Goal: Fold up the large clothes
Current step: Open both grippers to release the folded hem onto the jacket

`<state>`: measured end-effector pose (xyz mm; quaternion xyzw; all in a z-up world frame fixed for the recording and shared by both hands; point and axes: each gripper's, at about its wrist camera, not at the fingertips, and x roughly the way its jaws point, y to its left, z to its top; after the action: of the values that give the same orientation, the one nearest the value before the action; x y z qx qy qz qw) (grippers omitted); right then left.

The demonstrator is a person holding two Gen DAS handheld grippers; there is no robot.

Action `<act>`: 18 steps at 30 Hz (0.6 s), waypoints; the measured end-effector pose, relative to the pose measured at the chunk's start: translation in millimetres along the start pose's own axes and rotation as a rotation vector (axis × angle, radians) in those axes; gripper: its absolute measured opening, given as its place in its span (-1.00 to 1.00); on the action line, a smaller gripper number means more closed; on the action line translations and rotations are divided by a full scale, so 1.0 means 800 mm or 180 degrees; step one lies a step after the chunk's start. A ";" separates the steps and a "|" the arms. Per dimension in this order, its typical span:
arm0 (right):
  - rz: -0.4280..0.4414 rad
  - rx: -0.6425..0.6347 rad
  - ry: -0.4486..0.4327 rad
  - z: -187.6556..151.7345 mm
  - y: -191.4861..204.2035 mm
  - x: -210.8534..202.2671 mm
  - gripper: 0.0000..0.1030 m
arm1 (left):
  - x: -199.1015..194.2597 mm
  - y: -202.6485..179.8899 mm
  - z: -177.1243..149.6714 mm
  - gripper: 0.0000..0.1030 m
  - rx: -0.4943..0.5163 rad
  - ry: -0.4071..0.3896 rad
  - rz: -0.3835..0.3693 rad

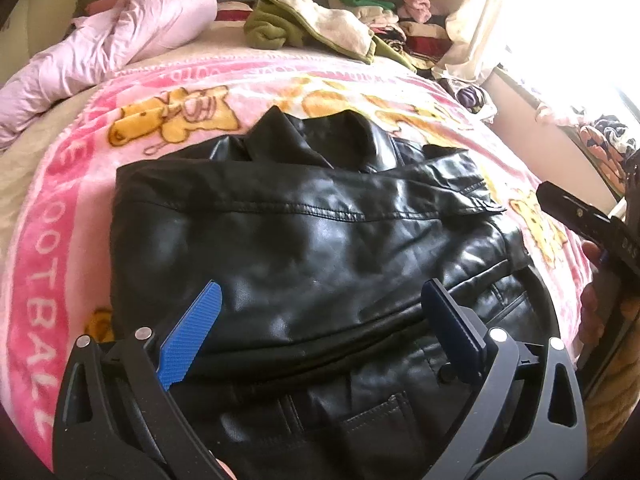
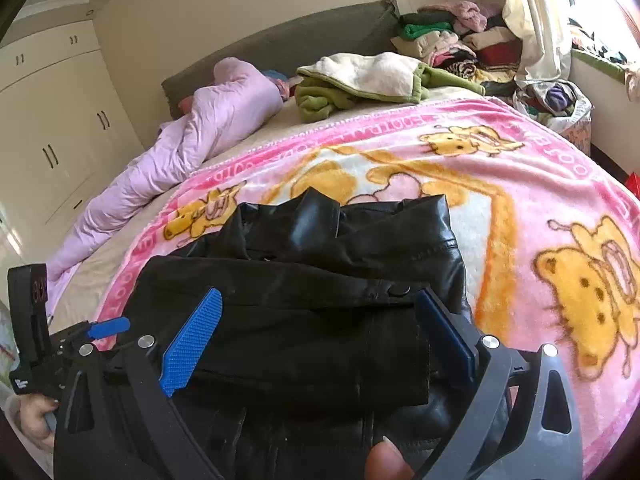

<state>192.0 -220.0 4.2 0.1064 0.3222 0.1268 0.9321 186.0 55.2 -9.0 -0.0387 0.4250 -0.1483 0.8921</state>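
**Black leather jacket: position and gripper status**

The black leather jacket (image 1: 304, 240) lies partly folded on the pink cartoon blanket (image 1: 56, 208) covering the bed, collar toward the headboard (image 2: 280, 44).

The left gripper (image 1: 320, 320) is above the jacket's near edge, fingers spread wide, gripping nothing. The right gripper (image 2: 316, 332) is likewise above the jacket, fingers apart and empty.

A lilac quilted coat (image 2: 200, 128) and a green-and-cream garment (image 2: 360, 80) lie further up the bed.

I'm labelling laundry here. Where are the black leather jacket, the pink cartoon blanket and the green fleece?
black leather jacket (image 1: 304, 240), left wrist view, folded back panel.
pink cartoon blanket (image 2: 540, 184), right wrist view, bare pink area.
green fleece (image 2: 320, 100), right wrist view, bunched green part.
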 end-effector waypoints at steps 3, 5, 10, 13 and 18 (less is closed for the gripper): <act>0.0018 -0.0046 -0.0029 0.000 0.007 -0.008 0.87 | -0.010 -0.002 0.001 0.82 0.0009 -0.0030 0.0007; 0.0021 -0.0072 -0.0048 -0.001 0.011 -0.013 0.87 | -0.018 -0.002 0.002 0.82 0.0000 -0.0062 0.0016; 0.0048 -0.0122 -0.0106 0.001 0.019 -0.028 0.87 | -0.042 0.003 0.006 0.82 -0.0066 -0.0192 0.0024; 0.0070 -0.0151 -0.0142 0.002 0.024 -0.037 0.87 | -0.056 0.005 0.008 0.82 -0.0091 -0.0262 0.0032; 0.0107 -0.0187 -0.0203 0.004 0.032 -0.053 0.87 | -0.078 0.007 0.009 0.82 -0.0121 -0.0376 0.0028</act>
<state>157.7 -208.8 38.2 0.0884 0.2866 0.1484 0.9424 155.6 78.4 40.8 -0.0624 0.3745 -0.1337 0.9154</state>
